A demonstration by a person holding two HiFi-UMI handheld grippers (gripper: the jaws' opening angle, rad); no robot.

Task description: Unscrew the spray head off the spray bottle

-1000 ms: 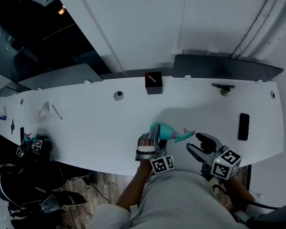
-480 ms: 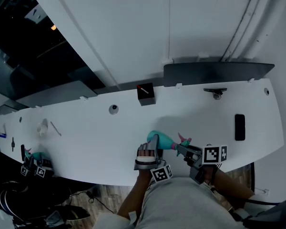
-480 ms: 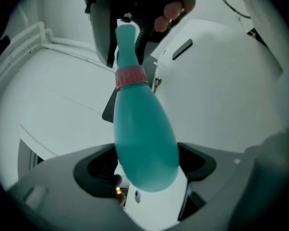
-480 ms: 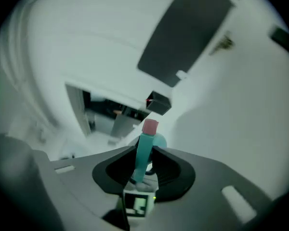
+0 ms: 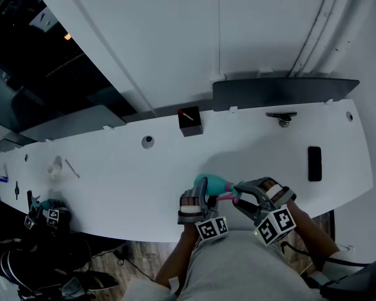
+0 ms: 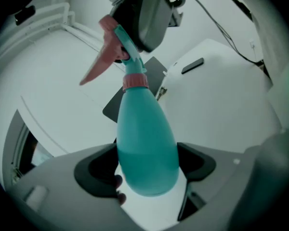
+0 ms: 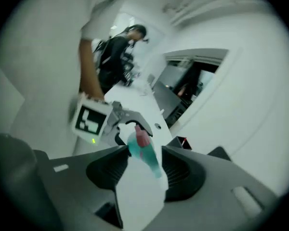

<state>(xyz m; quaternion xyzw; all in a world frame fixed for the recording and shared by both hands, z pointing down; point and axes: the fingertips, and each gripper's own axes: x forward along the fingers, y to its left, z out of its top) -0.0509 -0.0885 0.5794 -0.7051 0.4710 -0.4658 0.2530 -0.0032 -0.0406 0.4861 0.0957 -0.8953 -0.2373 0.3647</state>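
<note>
A teal spray bottle (image 5: 214, 182) with a pink-triggered spray head (image 5: 229, 195) hangs on its side just above the white table's front edge (image 5: 113, 187). My left gripper (image 5: 203, 187) is shut on the bottle's fat body (image 6: 147, 148), which fills the space between its jaws. My right gripper (image 5: 241, 193) comes in from the right, around the spray head (image 7: 144, 150). Its jaws are opening, with the head between them and the pads just off it. In the left gripper view the spray head (image 6: 120, 47) points away, partly covered by a right fingertip (image 6: 149, 13).
A black box (image 5: 189, 121) with a red mark stands at the table's back middle. A black phone (image 5: 314, 163) lies at the right. A small round fitting (image 5: 148, 142) and a dark panel (image 5: 282, 93) are farther back. A person in dark clothes (image 7: 118, 52) stands beyond.
My right gripper came in from the right and closed round the spray head, then turned its marker cube towards me. The left gripper kept hold of the bottle.
</note>
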